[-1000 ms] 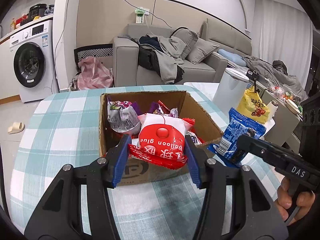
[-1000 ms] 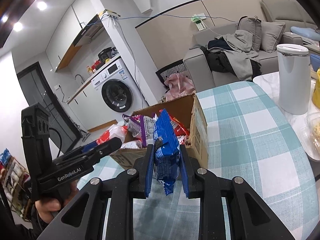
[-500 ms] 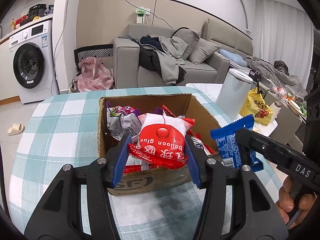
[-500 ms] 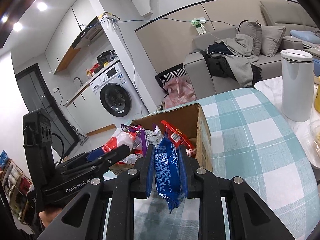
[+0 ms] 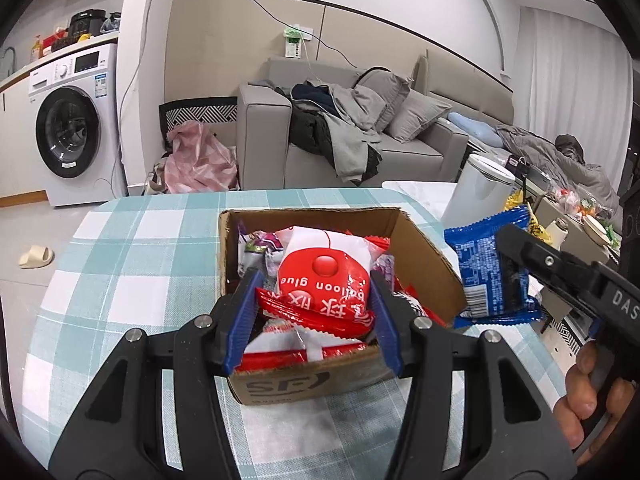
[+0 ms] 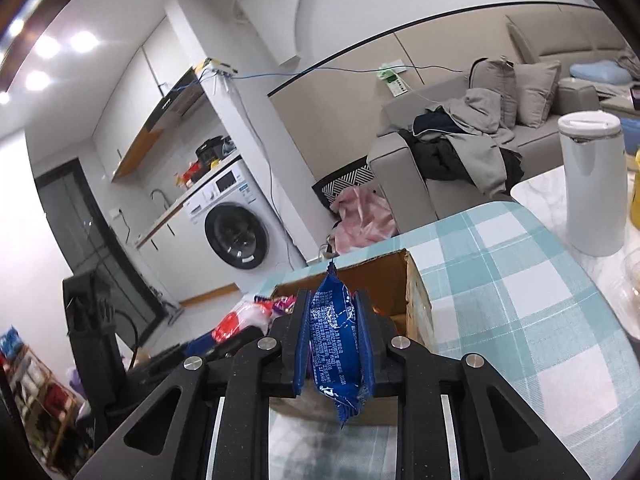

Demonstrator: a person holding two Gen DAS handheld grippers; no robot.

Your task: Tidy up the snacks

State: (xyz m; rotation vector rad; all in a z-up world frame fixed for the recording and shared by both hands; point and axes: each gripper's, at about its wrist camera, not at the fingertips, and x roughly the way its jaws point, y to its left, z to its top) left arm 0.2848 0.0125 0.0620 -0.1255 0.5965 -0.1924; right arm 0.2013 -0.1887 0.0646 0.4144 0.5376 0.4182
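Left wrist view: the left gripper (image 5: 316, 312), clamped on one red-and-white packet (image 5: 324, 280), has come over the single cardboard box (image 5: 424, 256) from short of it, so dropping looks possible. Beyond, the right gripper (image 6: 332, 344) pinches one blue packet (image 6: 336, 344) near the box's right rim, closer than before.

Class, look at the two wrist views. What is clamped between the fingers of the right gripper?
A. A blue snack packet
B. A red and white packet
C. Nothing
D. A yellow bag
A: in the right wrist view the right gripper is shut on the blue snack packet, beside the cardboard box.
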